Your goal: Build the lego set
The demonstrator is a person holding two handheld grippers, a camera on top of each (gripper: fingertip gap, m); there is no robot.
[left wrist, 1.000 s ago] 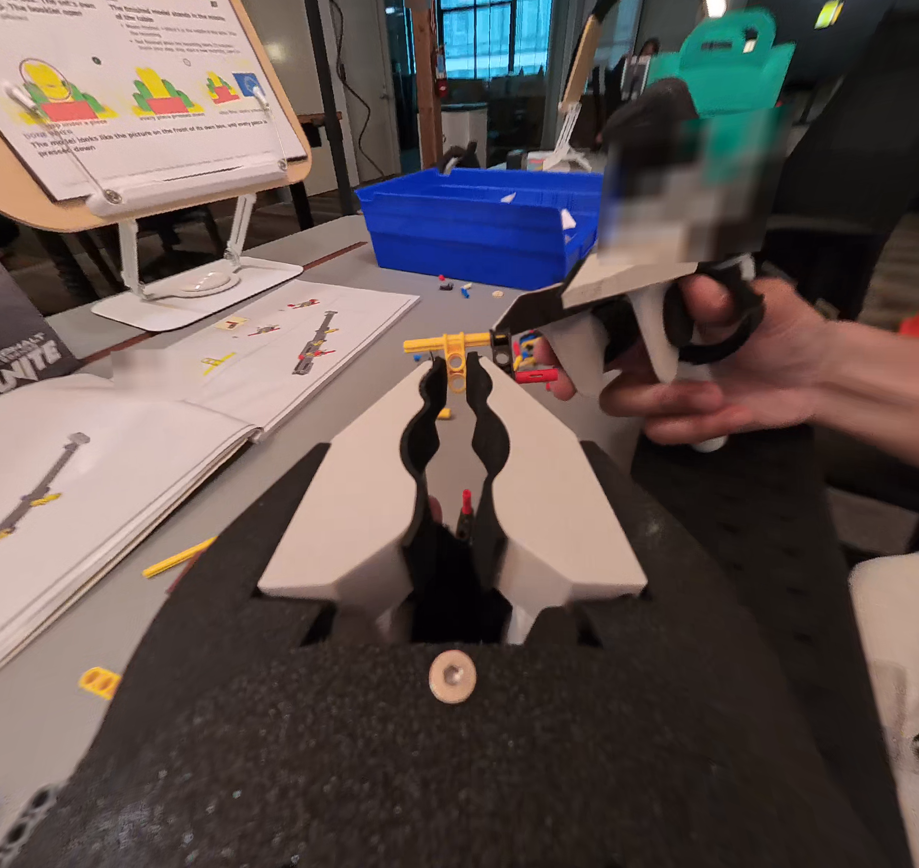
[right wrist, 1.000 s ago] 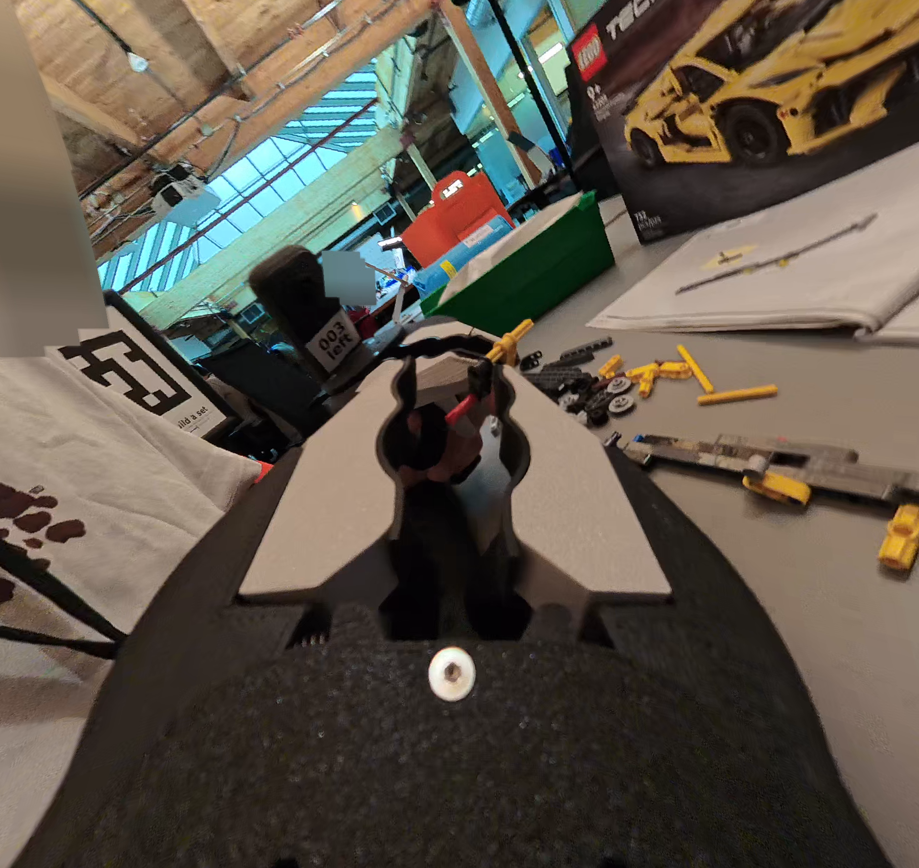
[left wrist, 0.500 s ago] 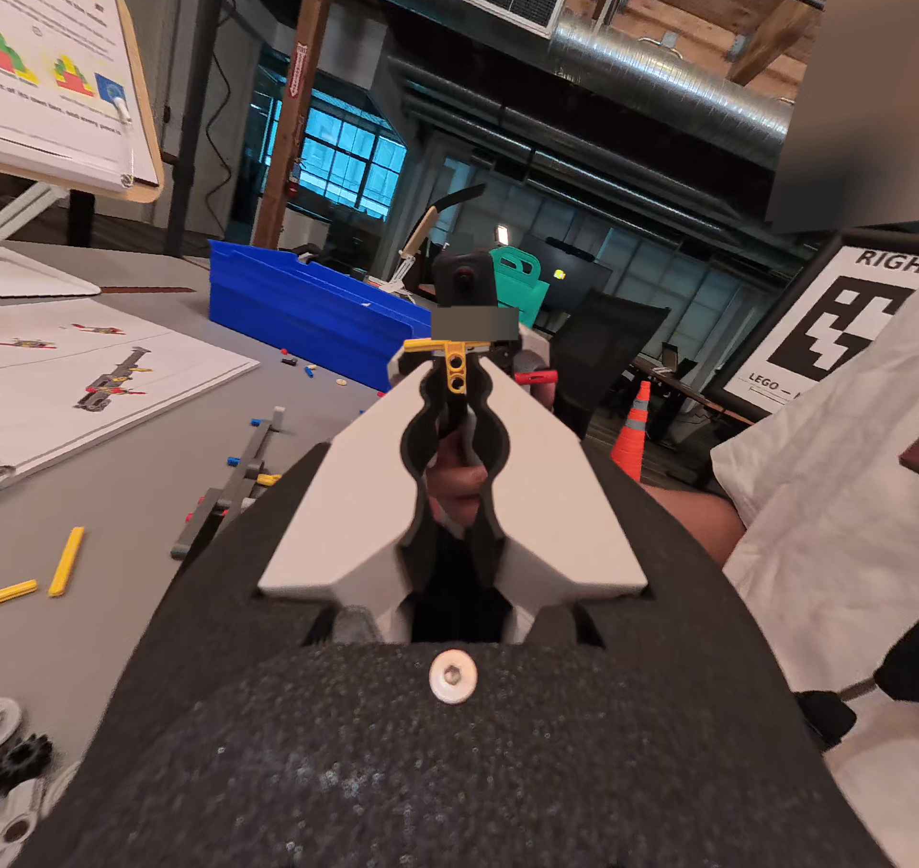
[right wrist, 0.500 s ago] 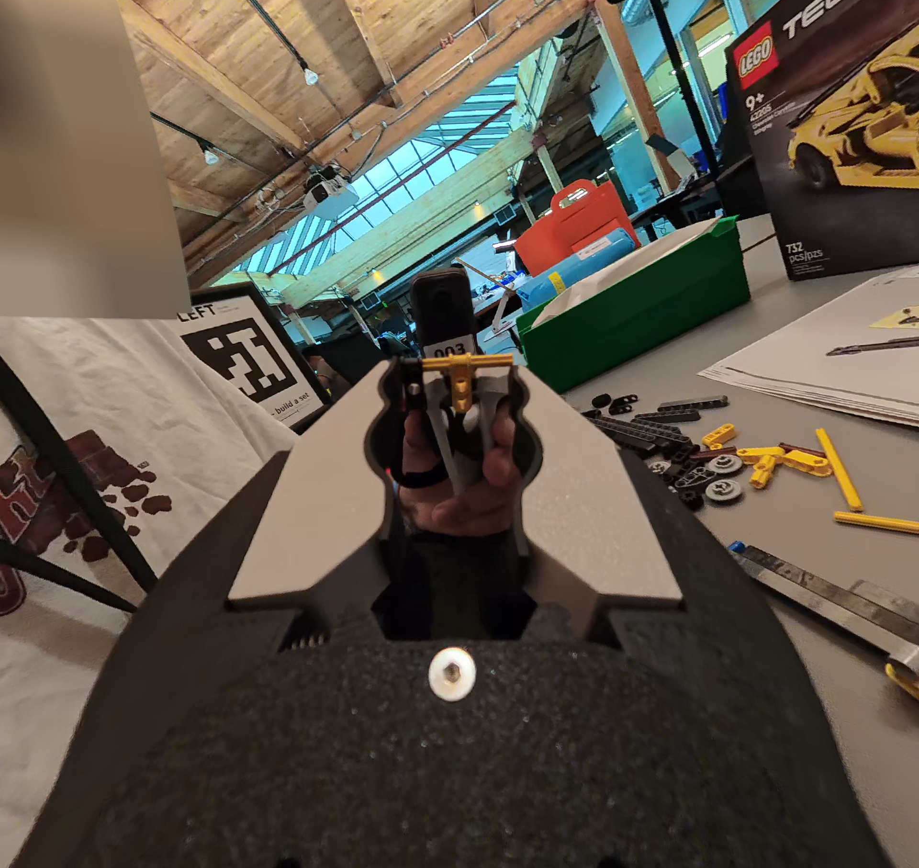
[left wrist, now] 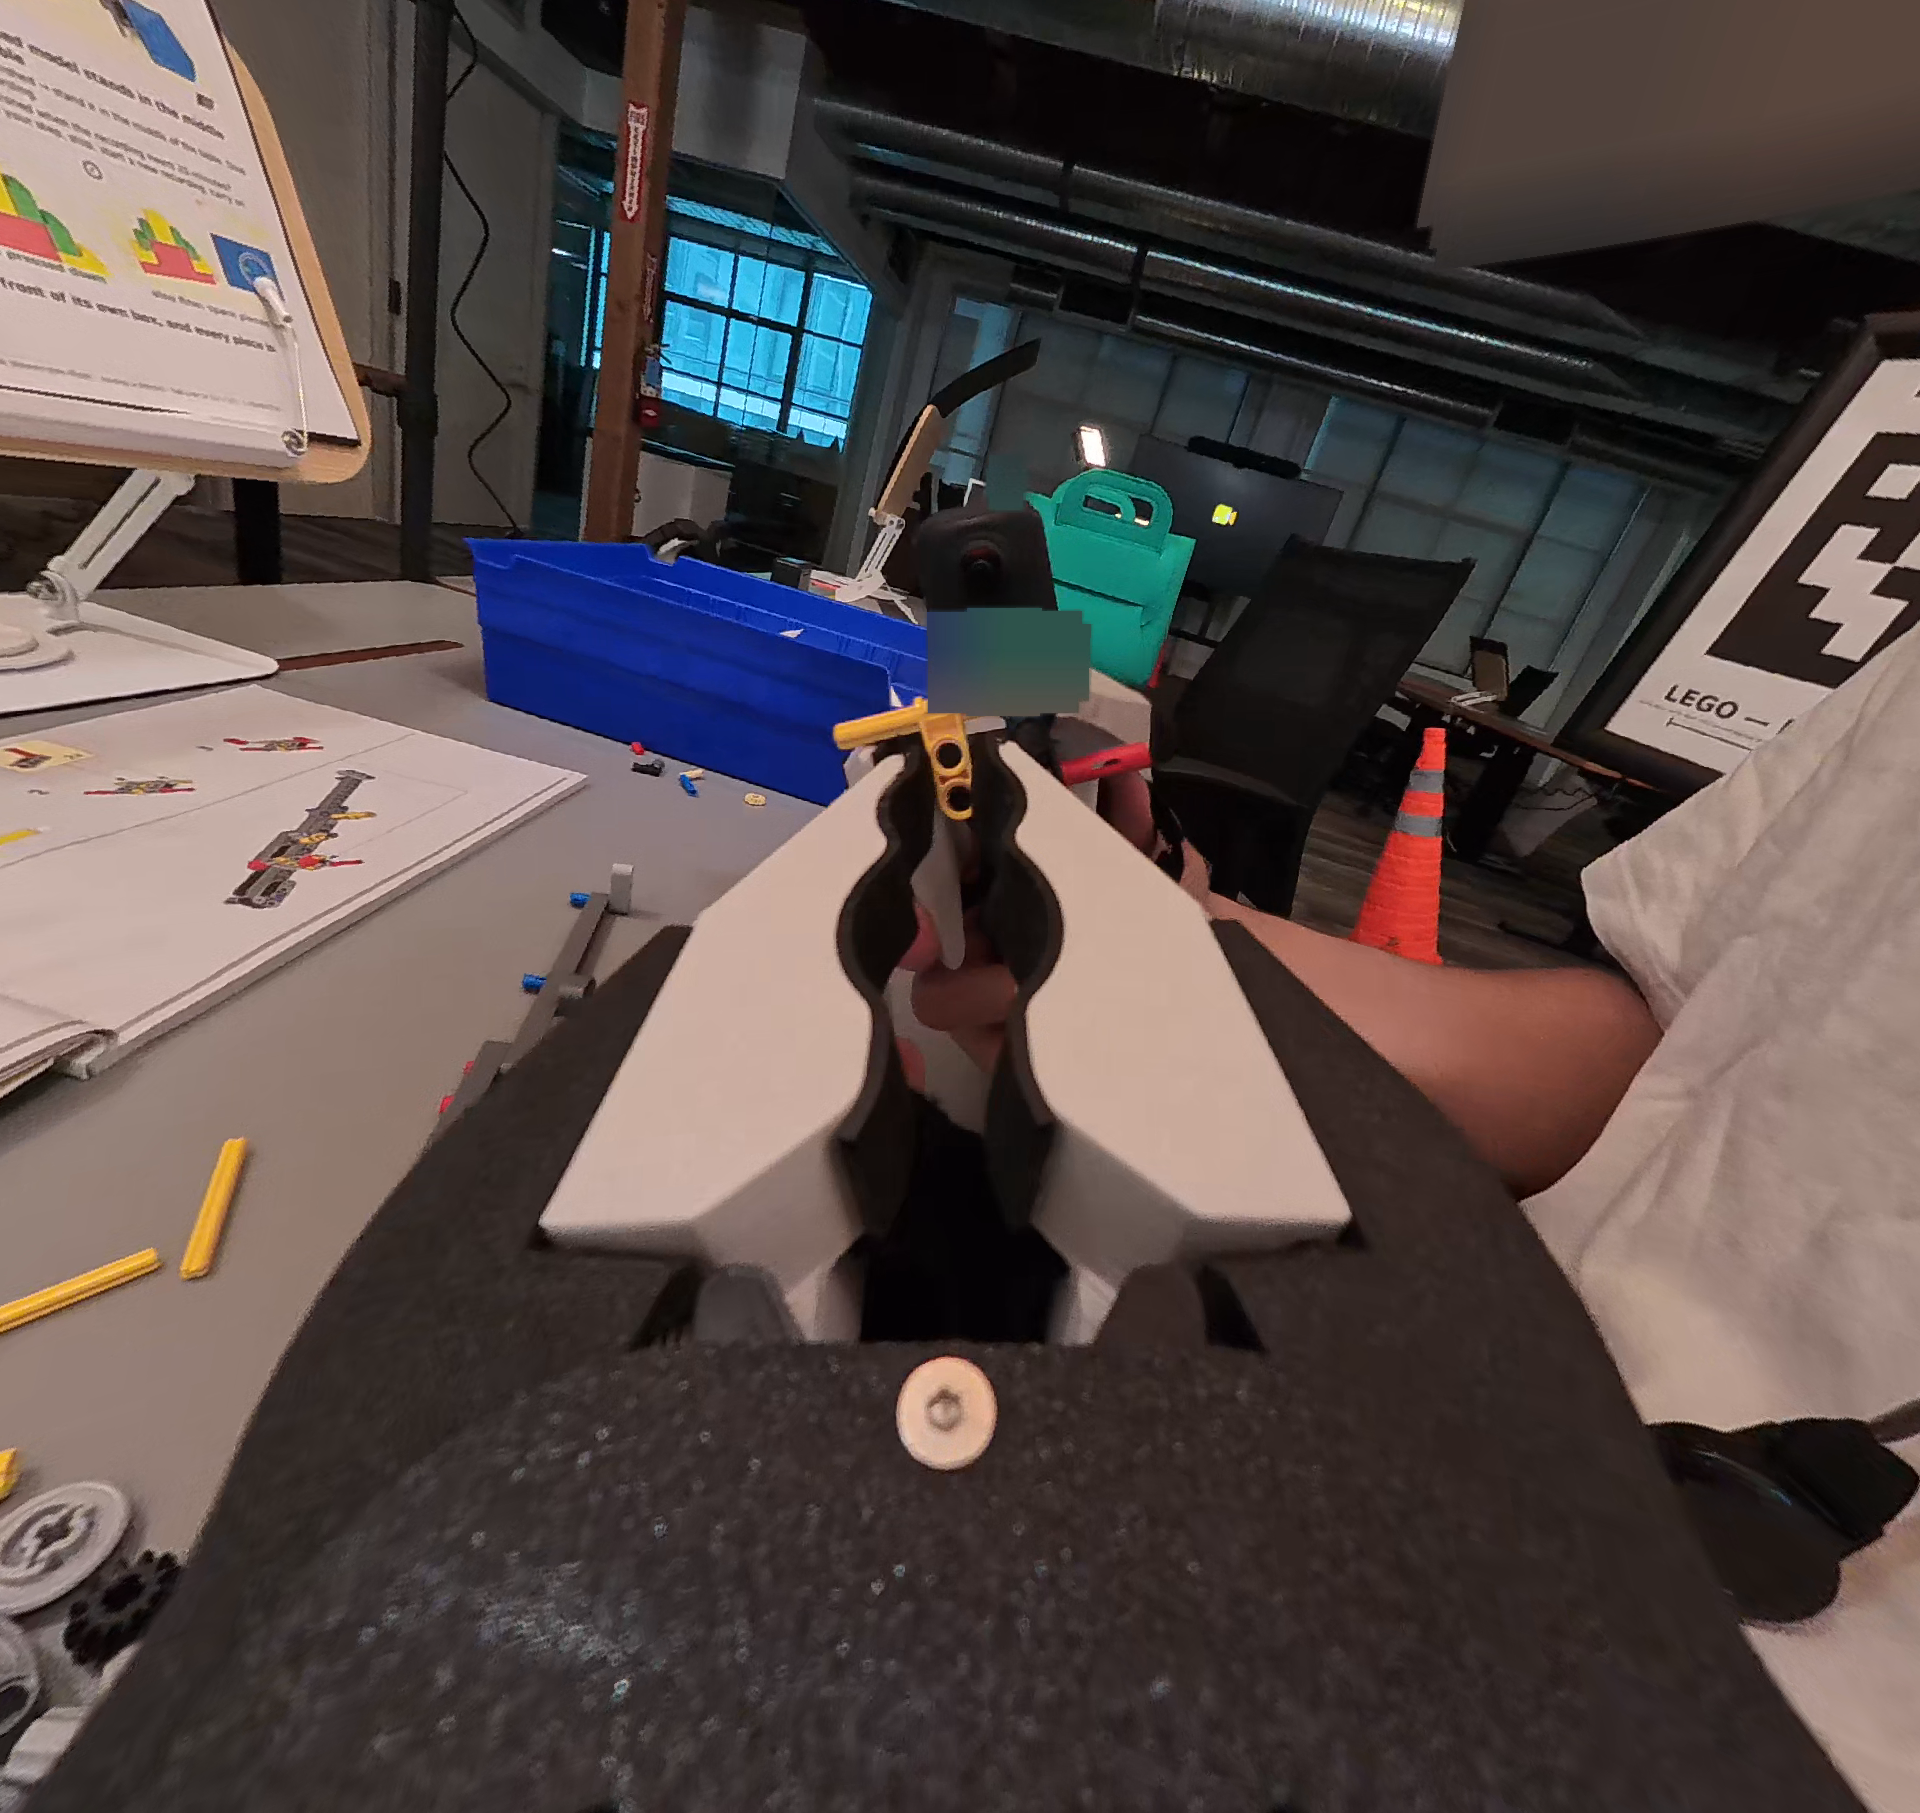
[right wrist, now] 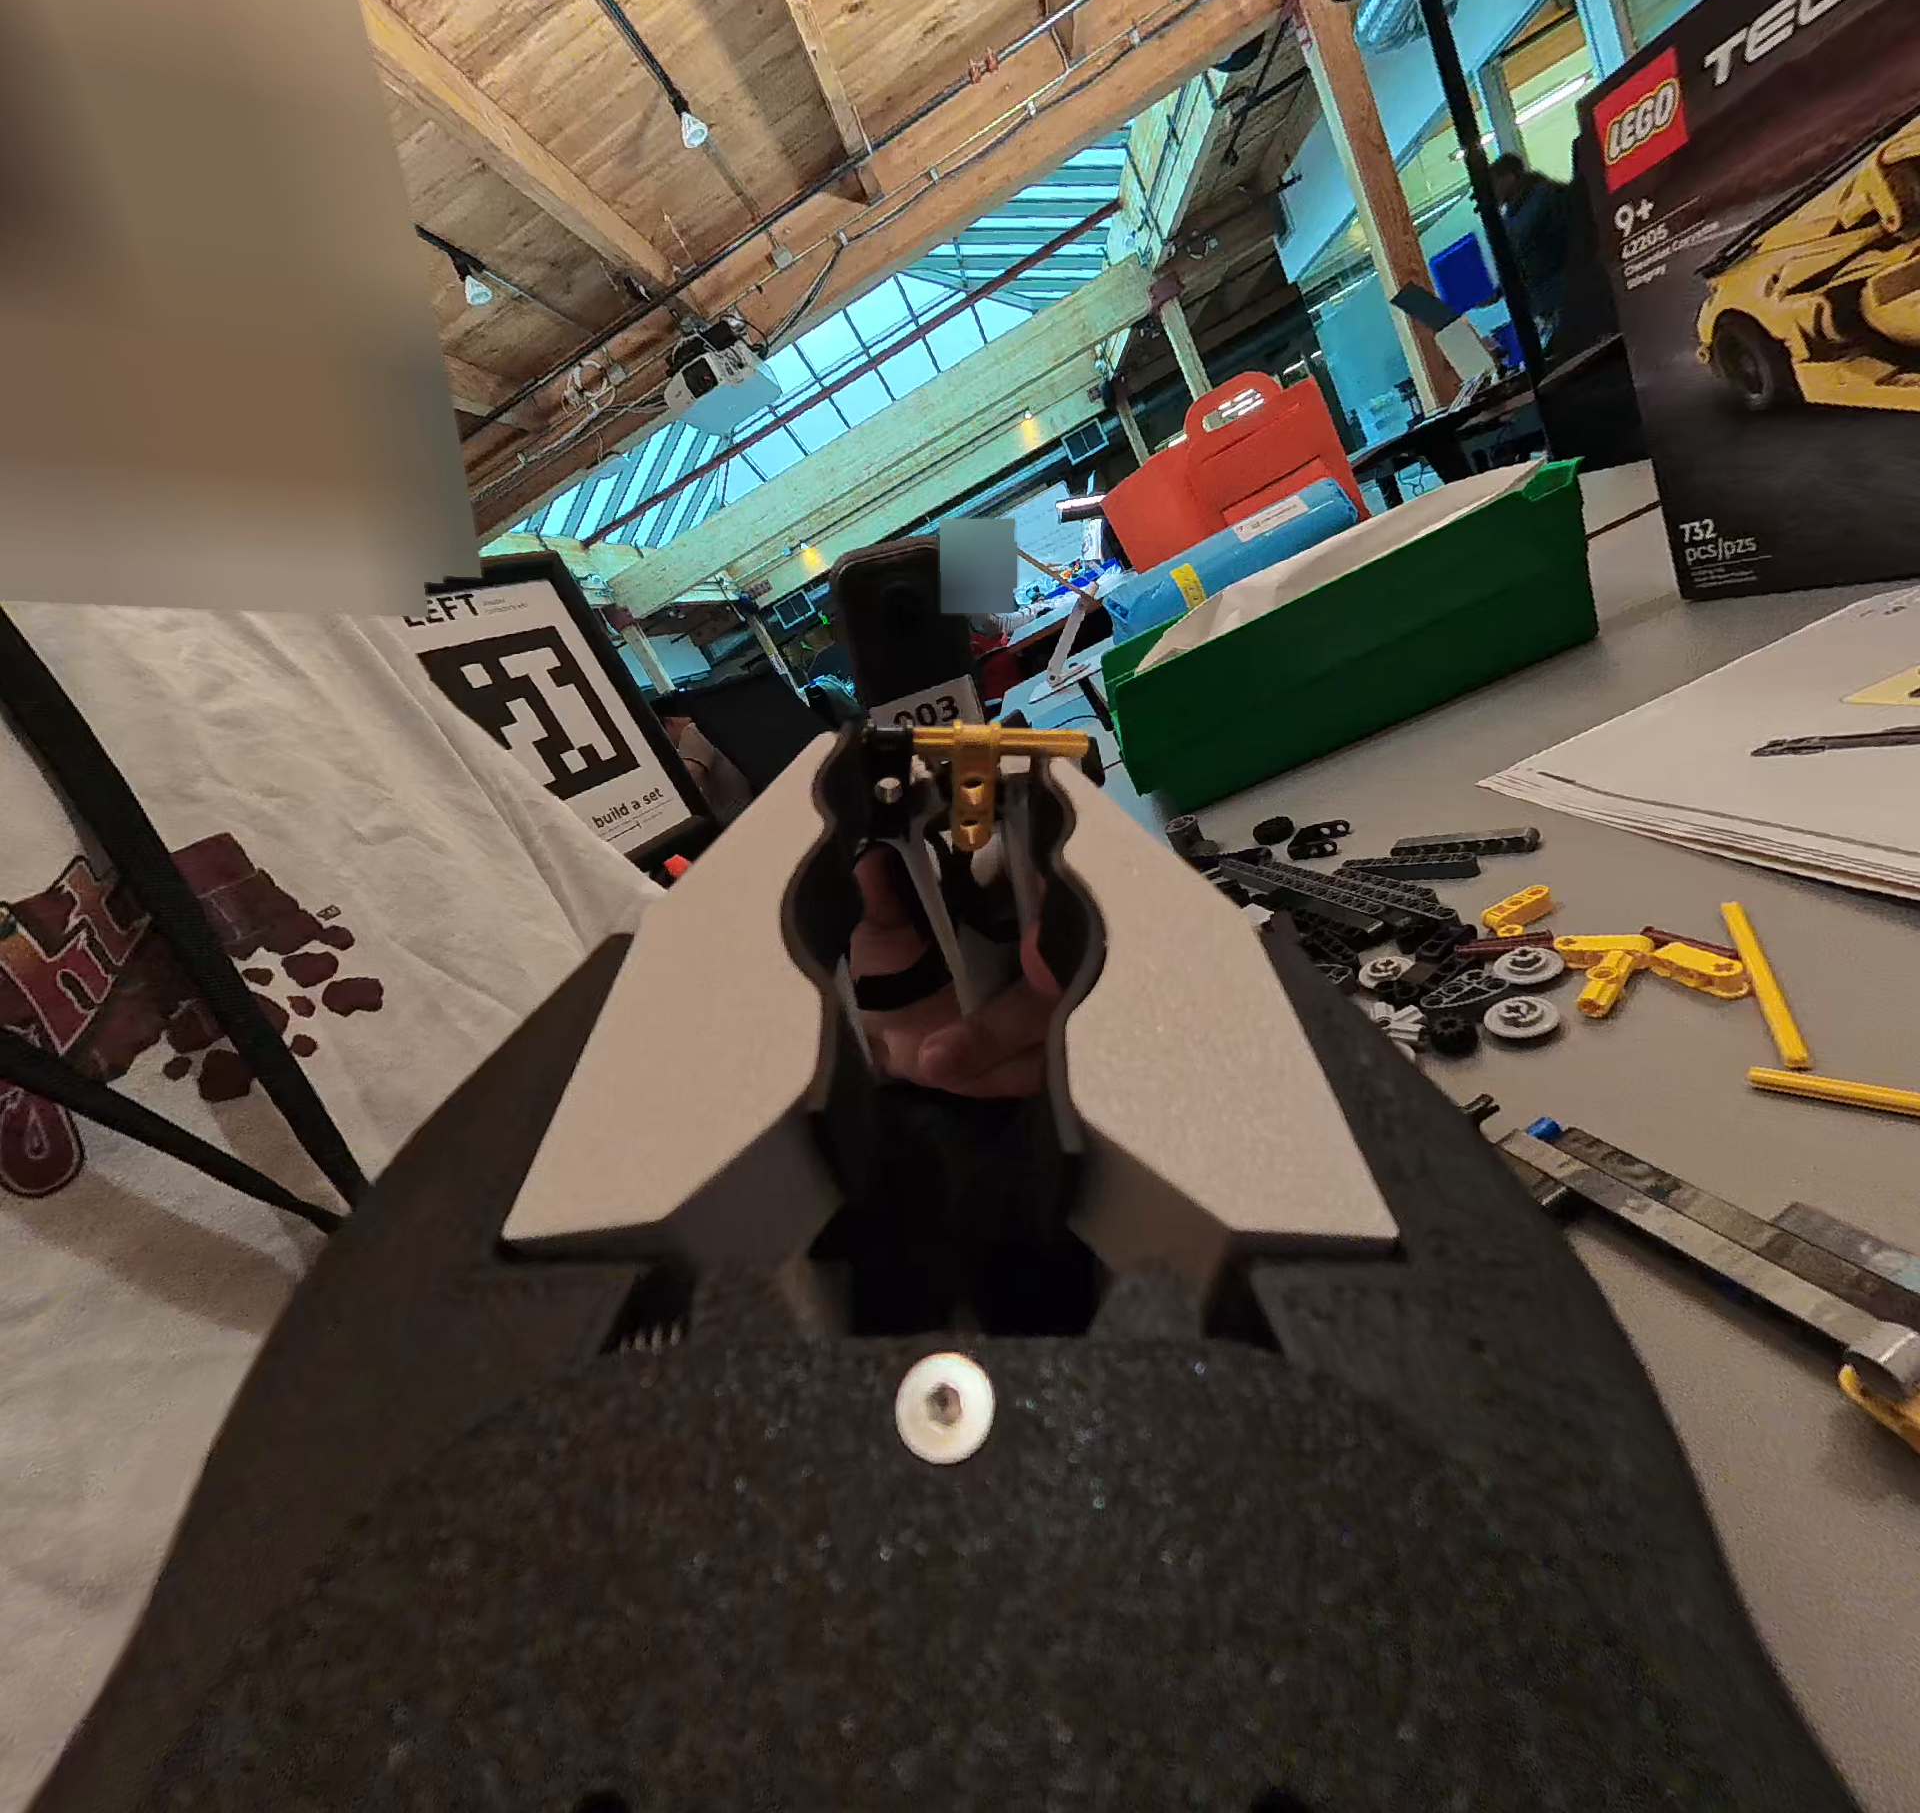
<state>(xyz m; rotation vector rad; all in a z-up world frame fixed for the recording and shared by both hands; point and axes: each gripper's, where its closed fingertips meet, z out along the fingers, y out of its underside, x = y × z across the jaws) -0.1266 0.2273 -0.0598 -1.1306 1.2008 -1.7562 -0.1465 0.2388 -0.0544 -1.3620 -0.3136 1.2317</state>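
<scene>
My left gripper (left wrist: 953, 766) is shut on a small yellow connector (left wrist: 951, 751) with a yellow axle (left wrist: 878, 727) through its top, held in the air above the table. My right gripper (right wrist: 951, 764) faces it head on, tip to tip. Its jaws stand a little apart around a small black piece (right wrist: 885, 740) on the axle's end. A red pin (left wrist: 1101, 761) sticks out beside it. The connector (right wrist: 974, 797) and axle (right wrist: 1039, 745) also show in the right wrist view, pinched by the left gripper's thin grey fingers (right wrist: 935, 916).
On the grey table lie an open instruction booklet (left wrist: 260, 828), a long grey built beam (left wrist: 582, 942) (right wrist: 1714, 1233), loose yellow axles (left wrist: 213, 1207) and a pile of black, grey and yellow pieces (right wrist: 1455, 953). A blue bin (left wrist: 675, 662), green bin (right wrist: 1351, 641) and set box (right wrist: 1766, 309) stand behind. Only a small space, under 4 cm, lies between the two pairs of fingers.
Both grippers have lifted and tilted up from the table and turned to face each other head on. The yellow connector with its axle stays in the left gripper, the right gripper at its end.
</scene>
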